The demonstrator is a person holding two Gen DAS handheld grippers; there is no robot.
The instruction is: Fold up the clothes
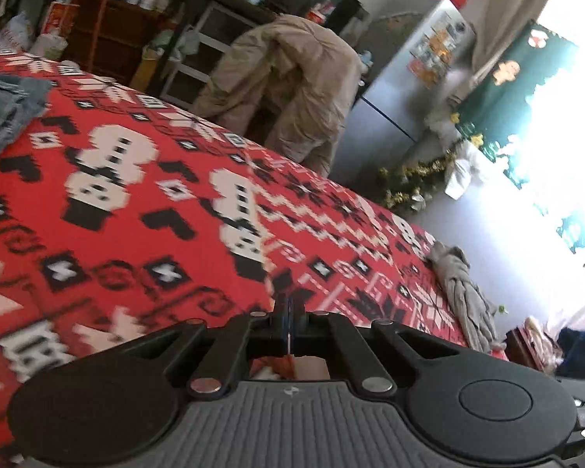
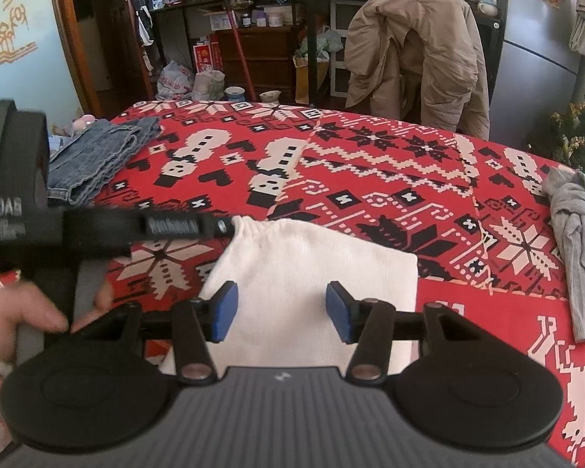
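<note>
Nearest in the right wrist view, the right claw (image 2: 280,312) stands open, its blue pads (image 2: 225,312) apart above a white cloth (image 2: 312,257) without pressing on it. The cloth lies flat on the near part of a desk covered by a red patterned blanket (image 2: 370,163). At the cloth's far left corner the left claw (image 2: 230,227) reaches in from the left, fully closed on the bunched corner of the white cloth; a hand (image 2: 15,323) grips its handle at the left edge. In the left wrist view that same left claw (image 1: 289,312) shows its jaws pressed together, with the blanket (image 1: 136,195) blurred beyond.

Farther back on the left of the blanket lie folded blue jeans (image 2: 97,156). At the right edge a crumpled grey garment (image 2: 577,234) rests, well apart from the cloth. Behind the desk a tan jacket (image 2: 417,50) hangs over a chair, with cluttered shelves (image 2: 253,23) to its left and a silver fridge (image 2: 542,58) to its right.
</note>
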